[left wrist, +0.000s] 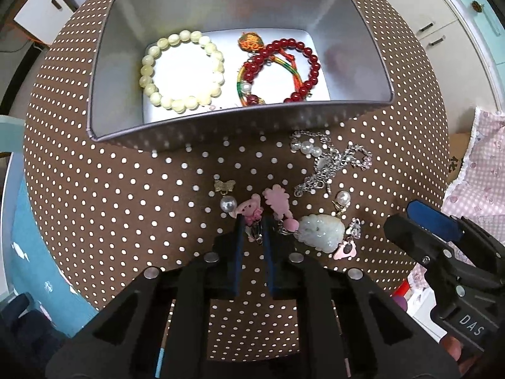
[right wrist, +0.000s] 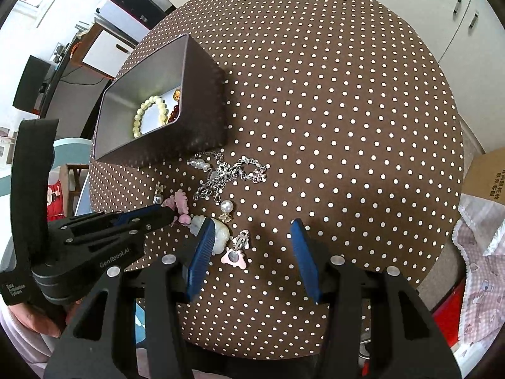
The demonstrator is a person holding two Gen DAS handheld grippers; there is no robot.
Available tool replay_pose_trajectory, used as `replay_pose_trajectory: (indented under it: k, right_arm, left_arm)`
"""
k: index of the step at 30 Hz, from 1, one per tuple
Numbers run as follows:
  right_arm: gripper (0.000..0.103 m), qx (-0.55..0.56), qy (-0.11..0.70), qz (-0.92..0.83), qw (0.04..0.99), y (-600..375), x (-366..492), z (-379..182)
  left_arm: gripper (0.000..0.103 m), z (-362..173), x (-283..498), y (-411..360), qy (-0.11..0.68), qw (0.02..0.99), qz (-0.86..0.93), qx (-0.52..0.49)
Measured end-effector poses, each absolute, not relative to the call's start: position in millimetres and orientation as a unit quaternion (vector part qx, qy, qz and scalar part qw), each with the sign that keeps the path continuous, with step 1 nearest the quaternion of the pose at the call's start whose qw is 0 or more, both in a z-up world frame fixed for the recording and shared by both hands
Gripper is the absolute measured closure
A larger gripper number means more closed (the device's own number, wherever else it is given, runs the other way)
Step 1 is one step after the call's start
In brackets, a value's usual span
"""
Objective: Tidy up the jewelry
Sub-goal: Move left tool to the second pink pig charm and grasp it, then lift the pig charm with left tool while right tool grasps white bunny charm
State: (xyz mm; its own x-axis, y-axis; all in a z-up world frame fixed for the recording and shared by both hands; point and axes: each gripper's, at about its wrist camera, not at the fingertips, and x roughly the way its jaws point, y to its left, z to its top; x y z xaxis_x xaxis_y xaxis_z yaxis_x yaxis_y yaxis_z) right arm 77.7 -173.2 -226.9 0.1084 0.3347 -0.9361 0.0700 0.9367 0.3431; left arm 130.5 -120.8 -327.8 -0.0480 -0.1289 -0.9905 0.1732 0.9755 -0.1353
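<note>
In the left wrist view my left gripper (left wrist: 254, 221) points straight down, shut on a small pink animal charm (left wrist: 251, 210) lying on the dotted cloth. Beside it lie a butterfly pearl earring (left wrist: 228, 202), a pink flower piece (left wrist: 276, 200), a pale jade pendant (left wrist: 322, 230), a second pearl earring (left wrist: 343, 198) and a tangle of silver chains (left wrist: 331, 164). Behind them a metal tin (left wrist: 240, 120) holds a pale yellow bead bracelet (left wrist: 181, 69), a red bead bracelet (left wrist: 303, 63) and a coloured cord. My right gripper (right wrist: 251, 222) hangs open just right of the jade pendant (right wrist: 221, 235), above a pink foot-shaped charm (right wrist: 234, 257).
The round table carries a brown cloth with white dots (right wrist: 331, 110). A cardboard box (right wrist: 489, 173) and pink patterned fabric (right wrist: 479, 284) lie off its right edge. White cabinets (left wrist: 442, 31) stand behind, and a hand (right wrist: 34, 319) grips the left tool.
</note>
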Motion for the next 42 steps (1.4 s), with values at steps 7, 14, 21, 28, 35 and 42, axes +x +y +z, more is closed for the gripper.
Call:
replay_pose_trajectory:
  k: [7, 14, 21, 28, 35, 42]
  right_arm:
    - [0.055, 0.150, 0.663, 0.090, 0.728, -170.8, 80.0, -227.9]
    - [0.055, 0.155, 0.662, 0.085, 0.728, -175.5, 81.2, -227.8]
    - [0.055, 0.160, 0.649, 0.121, 0.734, -167.2, 84.5, -219.8]
    - [0.060, 0.148, 0.645, 0.180, 0.728, -136.6, 90.1, -223.3]
    - [0.074, 0.133, 0.648, 0.210, 0.720, -107.1, 94.3, -231.3]
    - [0.082, 0.097, 0.653, 0.185, 0.728, -89.1, 100.7, -243.1]
  left_arm:
    - [0.071, -327.7, 139.4, -107.5, 0.715, 0.692, -0.093, 0.035]
    - [0.088, -328.2, 140.5, -105.7, 0.711, 0.697, -0.088, 0.033]
    - [0.088, -324.2, 128.0, -68.9, 0.705, 0.704, -0.083, 0.016]
    - [0.088, -289.6, 114.8, -11.3, 0.684, 0.723, -0.095, -0.030]
    - [0.088, -273.3, 97.9, 34.5, 0.674, 0.731, -0.086, -0.066]
    - [0.088, -264.2, 83.0, 81.2, 0.663, 0.741, -0.066, -0.078]
